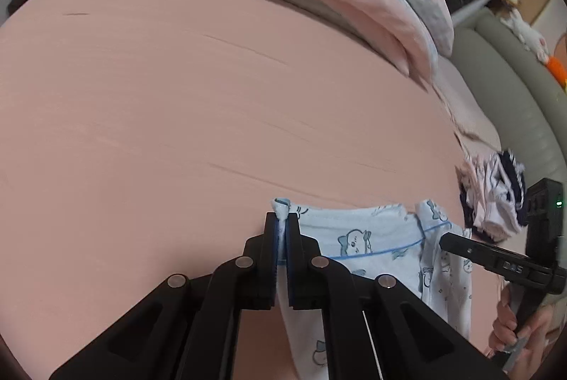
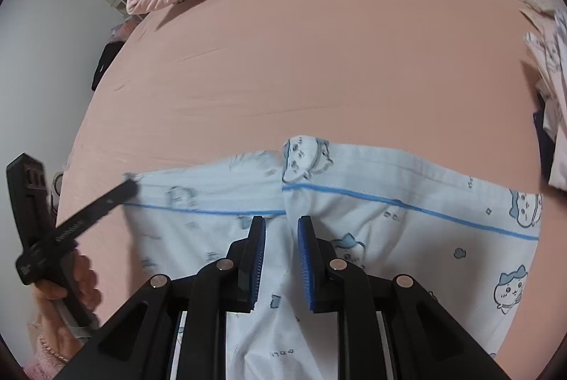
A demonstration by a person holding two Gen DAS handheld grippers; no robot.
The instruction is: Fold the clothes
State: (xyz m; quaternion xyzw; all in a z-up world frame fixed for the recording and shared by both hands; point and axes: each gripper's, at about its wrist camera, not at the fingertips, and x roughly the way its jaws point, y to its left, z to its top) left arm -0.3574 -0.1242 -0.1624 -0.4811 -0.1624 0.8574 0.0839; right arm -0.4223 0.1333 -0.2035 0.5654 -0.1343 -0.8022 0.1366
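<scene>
Left tongs (image 1: 282,231) clamped on the corner of pale blue cartoon-print pajamas (image 2: 389,203), spread across the pink bed sheet (image 2: 301,61). Right tongs (image 2: 281,227) parted above the fabric, gripping nothing.

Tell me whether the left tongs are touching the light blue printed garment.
Touching. The left wrist view shows the left tongs shut on a bunched corner of the light blue printed garment, fabric pinched between both blue pads.
</scene>
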